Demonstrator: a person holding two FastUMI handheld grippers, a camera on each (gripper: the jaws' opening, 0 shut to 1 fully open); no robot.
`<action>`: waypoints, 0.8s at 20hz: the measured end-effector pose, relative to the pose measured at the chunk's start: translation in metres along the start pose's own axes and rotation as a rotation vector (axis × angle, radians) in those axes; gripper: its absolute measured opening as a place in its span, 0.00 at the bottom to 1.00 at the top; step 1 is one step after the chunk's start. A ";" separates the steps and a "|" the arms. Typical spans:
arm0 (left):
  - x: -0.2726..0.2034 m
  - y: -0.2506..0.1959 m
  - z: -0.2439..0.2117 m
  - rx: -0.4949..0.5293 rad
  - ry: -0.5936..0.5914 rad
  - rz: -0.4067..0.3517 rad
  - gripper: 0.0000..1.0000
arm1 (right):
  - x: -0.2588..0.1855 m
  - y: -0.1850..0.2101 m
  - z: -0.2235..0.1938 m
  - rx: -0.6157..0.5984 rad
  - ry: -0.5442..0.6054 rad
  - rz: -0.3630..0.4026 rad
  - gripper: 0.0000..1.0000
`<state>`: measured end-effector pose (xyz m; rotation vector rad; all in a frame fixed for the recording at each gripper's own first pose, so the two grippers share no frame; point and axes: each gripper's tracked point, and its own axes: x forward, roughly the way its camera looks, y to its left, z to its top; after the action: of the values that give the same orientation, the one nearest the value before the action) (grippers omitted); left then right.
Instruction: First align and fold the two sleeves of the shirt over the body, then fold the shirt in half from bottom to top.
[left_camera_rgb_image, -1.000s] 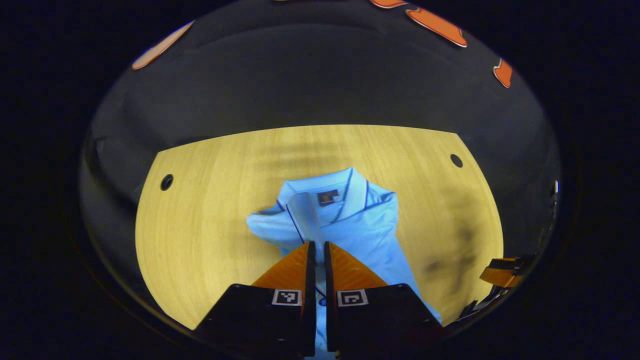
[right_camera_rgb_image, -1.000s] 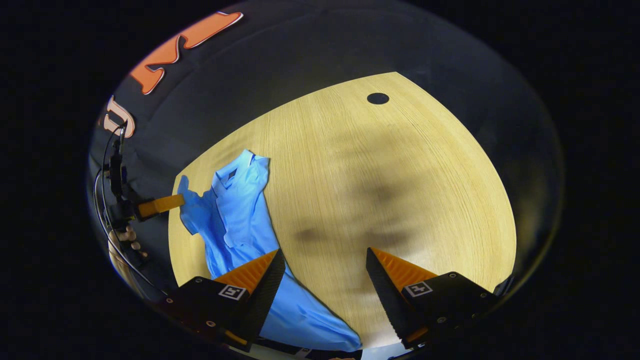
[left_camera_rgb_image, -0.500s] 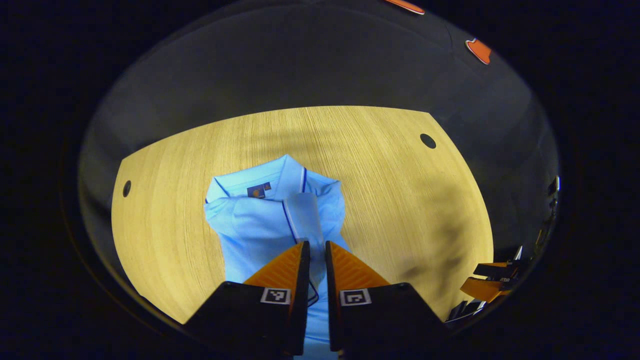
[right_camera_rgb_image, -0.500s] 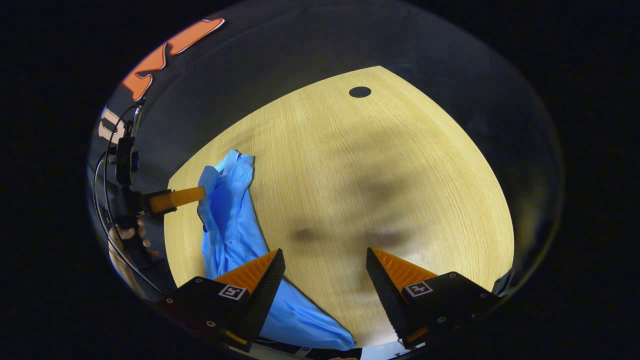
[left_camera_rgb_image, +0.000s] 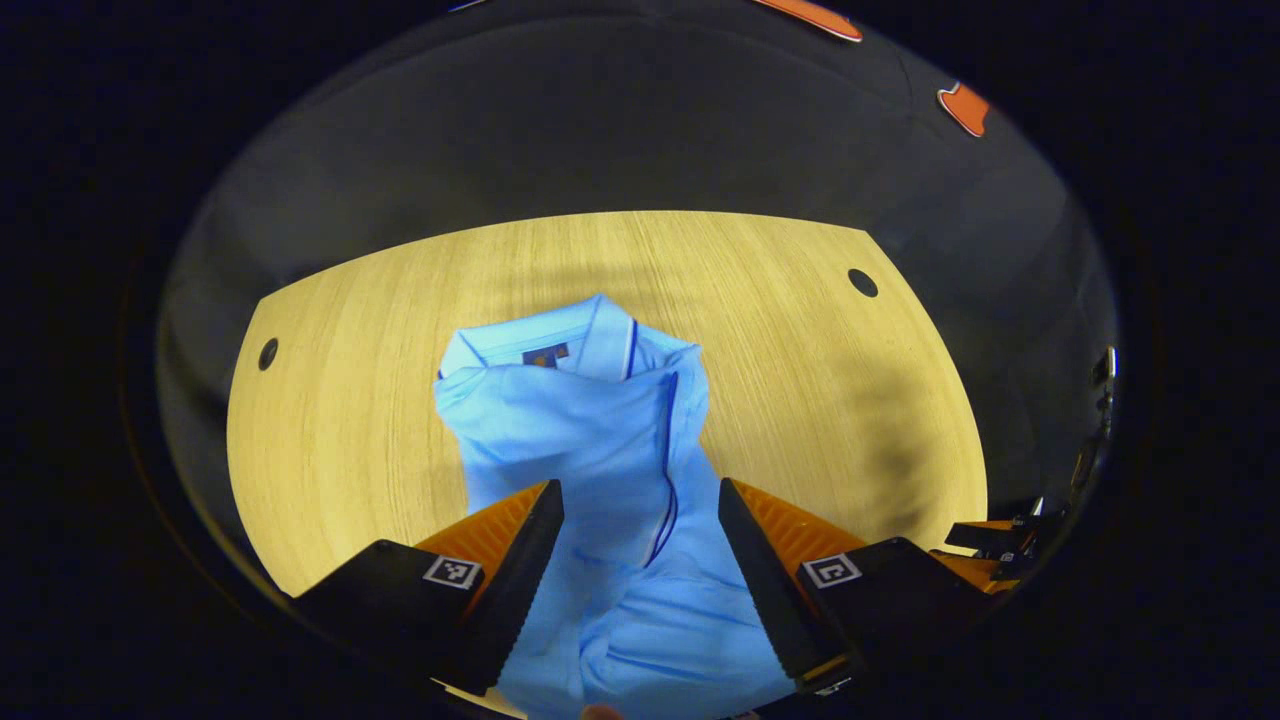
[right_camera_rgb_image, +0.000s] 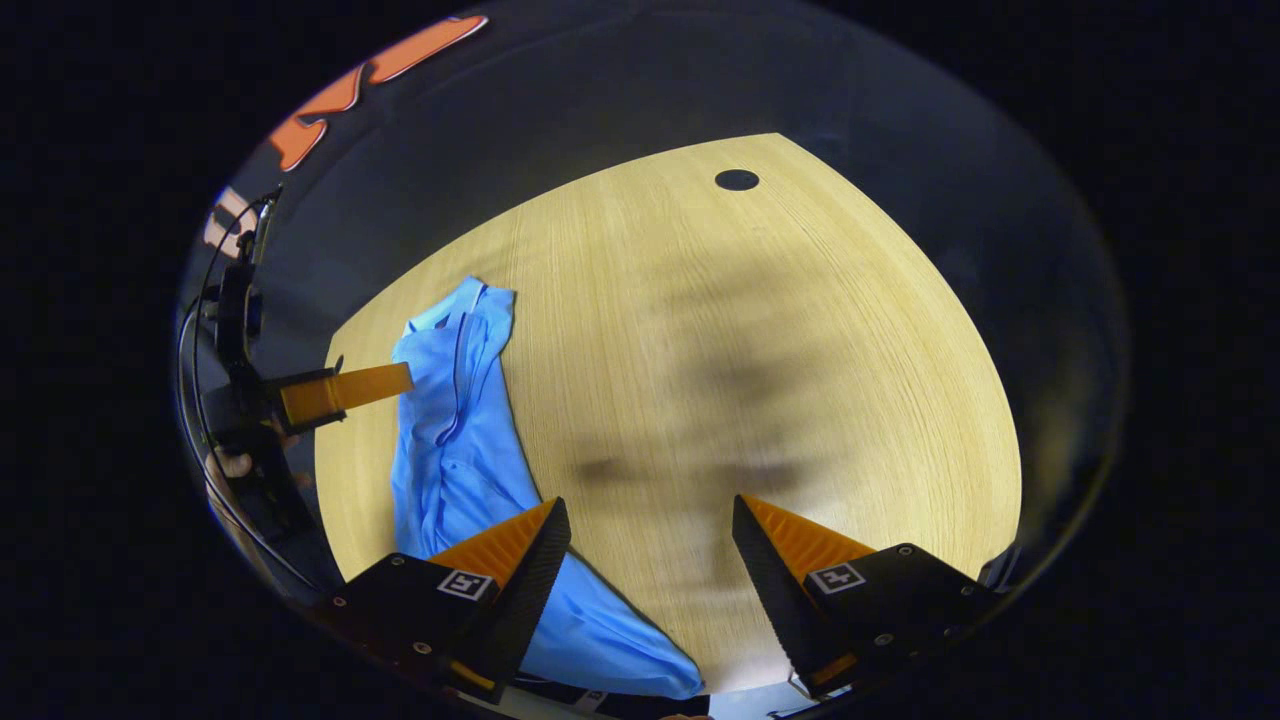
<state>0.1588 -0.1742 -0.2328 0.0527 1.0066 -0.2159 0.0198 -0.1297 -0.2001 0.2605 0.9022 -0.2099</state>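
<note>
**Shirt on wooden table, both grippers parted**

Shirt (left_camera_rgb_image: 590, 440): light blue, with a collar edged in a dark blue line and a small dark label inside the neck. It lies on the table (left_camera_rgb_image: 350, 400), collar toward the far edge, body running back toward the near edge. In the left gripper view a fold of cloth with dark blue trim lies across the chest, and the fabric there is bunched and creased rather than flat. In the right gripper view the garment (right_camera_rgb_image: 450, 400) appears as a narrow, rumpled strip along the left part of the tabletop.

Left gripper (left_camera_rgb_image: 640, 500): its two fingers stand well apart, one on each side of the shirt's body, with nothing pinched between them. Whether the tips touch the cloth cannot be told. The same tool appears in the right gripper view (right_camera_rgb_image: 375, 382), beside the shirt's upper left edge, with part of a hand (right_camera_rgb_image: 235, 465) behind it.

Right gripper (right_camera_rgb_image: 645, 520): fingers spread wide, holding nothing. The left finger overlaps the shirt's lower portion; the right finger is over bare wood. Contact cannot be confirmed.

Surface: pale yellow wood with fine straight grain. Round dark holes (left_camera_rgb_image: 862, 283) sit near the far corners; another (left_camera_rgb_image: 268, 353) is at the far left. Soft grey shadows fall on the bare wood to the right of the shirt.

Room: black cloth wall (left_camera_rgb_image: 600, 120) behind the table; surroundings are dark.
</note>
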 end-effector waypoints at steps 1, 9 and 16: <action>-0.007 0.007 -0.006 -0.013 -0.001 -0.001 1.00 | -0.001 0.004 -0.004 -0.017 0.003 -0.003 0.99; -0.066 0.076 -0.106 -0.059 0.038 0.047 1.00 | -0.005 0.023 -0.064 -0.192 0.037 -0.072 0.99; -0.094 0.110 -0.237 -0.105 0.167 0.092 1.00 | -0.012 0.011 -0.146 -0.255 0.170 -0.121 0.99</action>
<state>-0.0643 -0.0179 -0.2863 0.0216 1.1777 -0.0748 -0.0930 -0.0730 -0.2755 -0.0137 1.1039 -0.1835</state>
